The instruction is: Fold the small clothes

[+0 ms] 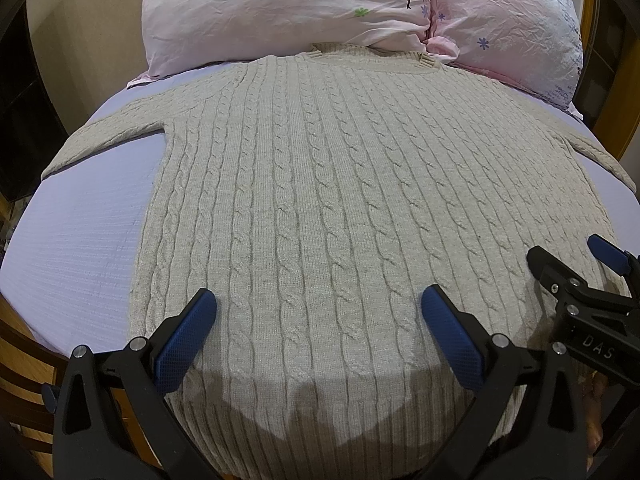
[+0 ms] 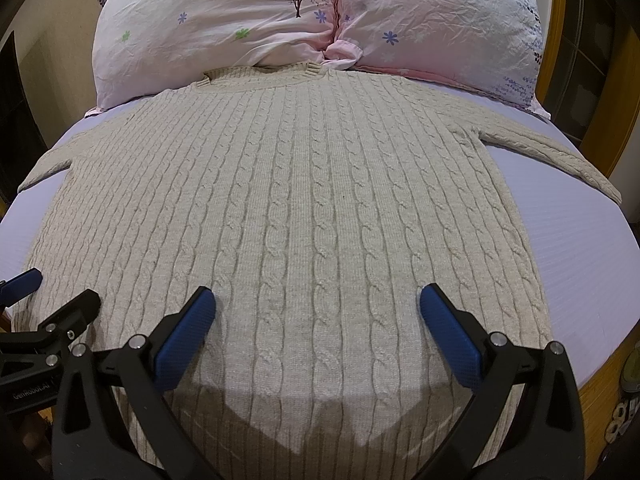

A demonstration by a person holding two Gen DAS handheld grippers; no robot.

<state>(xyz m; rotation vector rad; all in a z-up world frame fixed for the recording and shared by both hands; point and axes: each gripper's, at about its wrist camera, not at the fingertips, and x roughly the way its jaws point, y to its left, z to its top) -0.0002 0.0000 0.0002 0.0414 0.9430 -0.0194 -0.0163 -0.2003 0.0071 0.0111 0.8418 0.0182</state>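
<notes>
The sweater's [image 1: 312, 184] hem runs under both claws and out of frame, so its bottom edge is hidden. One sweater, two claws, two pillows. The left claw [image 1: 319, 312] gapes wide over the lower knit, holding nothing; whether its tips touch the wool is unclear. The right claw [image 2: 318, 312] stands equally wide and empty just beside it. The sweater lies flat on the bed [image 1: 80, 232], sleeves spread, collar at the pillows [image 2: 224, 28].
</notes>
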